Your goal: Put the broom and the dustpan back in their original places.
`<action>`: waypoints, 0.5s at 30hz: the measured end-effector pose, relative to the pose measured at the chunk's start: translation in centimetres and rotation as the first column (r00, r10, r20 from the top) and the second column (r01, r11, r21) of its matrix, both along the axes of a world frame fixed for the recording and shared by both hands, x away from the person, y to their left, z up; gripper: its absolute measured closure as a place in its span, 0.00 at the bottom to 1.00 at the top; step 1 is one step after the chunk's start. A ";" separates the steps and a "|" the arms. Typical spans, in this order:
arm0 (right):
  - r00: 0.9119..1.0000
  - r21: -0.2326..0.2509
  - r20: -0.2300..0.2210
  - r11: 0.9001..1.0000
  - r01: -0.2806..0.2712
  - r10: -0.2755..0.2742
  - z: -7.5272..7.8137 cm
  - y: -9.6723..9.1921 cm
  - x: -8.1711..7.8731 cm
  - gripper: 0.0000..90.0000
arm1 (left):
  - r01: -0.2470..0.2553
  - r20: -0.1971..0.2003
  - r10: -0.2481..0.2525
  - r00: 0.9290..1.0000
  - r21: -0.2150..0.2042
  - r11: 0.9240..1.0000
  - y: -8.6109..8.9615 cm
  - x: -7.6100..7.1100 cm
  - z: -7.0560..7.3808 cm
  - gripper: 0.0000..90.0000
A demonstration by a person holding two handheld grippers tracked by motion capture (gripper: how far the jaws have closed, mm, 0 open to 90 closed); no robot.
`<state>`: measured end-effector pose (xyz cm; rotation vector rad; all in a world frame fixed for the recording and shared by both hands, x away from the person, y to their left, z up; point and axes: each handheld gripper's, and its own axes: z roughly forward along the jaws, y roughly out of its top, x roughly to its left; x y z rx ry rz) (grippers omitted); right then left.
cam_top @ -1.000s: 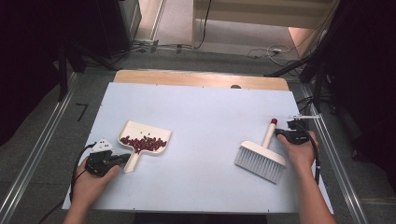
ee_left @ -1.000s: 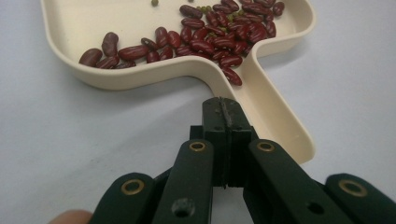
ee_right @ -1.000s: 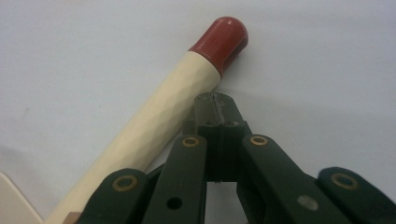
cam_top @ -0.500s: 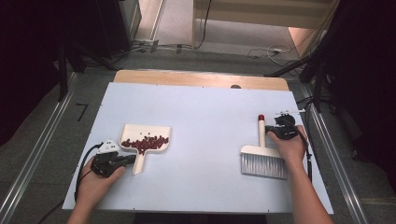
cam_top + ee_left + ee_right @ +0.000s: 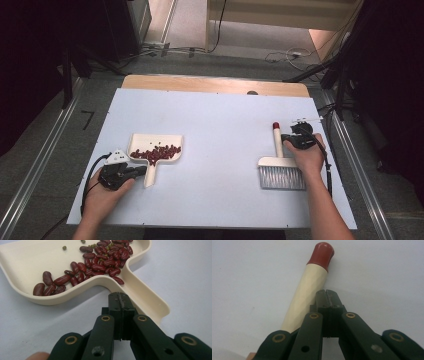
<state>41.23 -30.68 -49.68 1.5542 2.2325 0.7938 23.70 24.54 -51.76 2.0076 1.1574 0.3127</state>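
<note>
Now both claws are closed and empty, the left claw (image 5: 119, 298) just beside the dustpan (image 5: 155, 150) handle; a nudge there could spill its beans (image 5: 156, 152).

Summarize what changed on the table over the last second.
The white hand brush with the red-capped handle swung from a slant to straight, its handle now pointing away from the person, and shifted left with the right claw, which is shut beside the handle, not on it. The cream plastic dustpan holding red beans and the shut left claw by its handle stayed put.
</note>
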 end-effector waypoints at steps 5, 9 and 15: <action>1.000 0.003 0.007 1.000 0.004 -0.004 0.2 -0.1 -0.1 0.98 | 0.007 0.018 -0.007 1.000 -0.020 1.000 0.3 -0.2 0.3 1.00; 0.999 0.004 0.039 0.999 0.033 -0.033 0.8 -0.4 -0.6 0.91 | 0.003 0.044 0.000 0.999 -0.056 0.998 0.7 -0.4 0.7 0.96; 0.996 0.052 0.083 0.999 -0.013 0.008 1.8 -0.5 -1.9 0.64 | 0.008 0.084 -0.002 0.996 -0.072 0.997 0.9 -0.6 1.1 0.79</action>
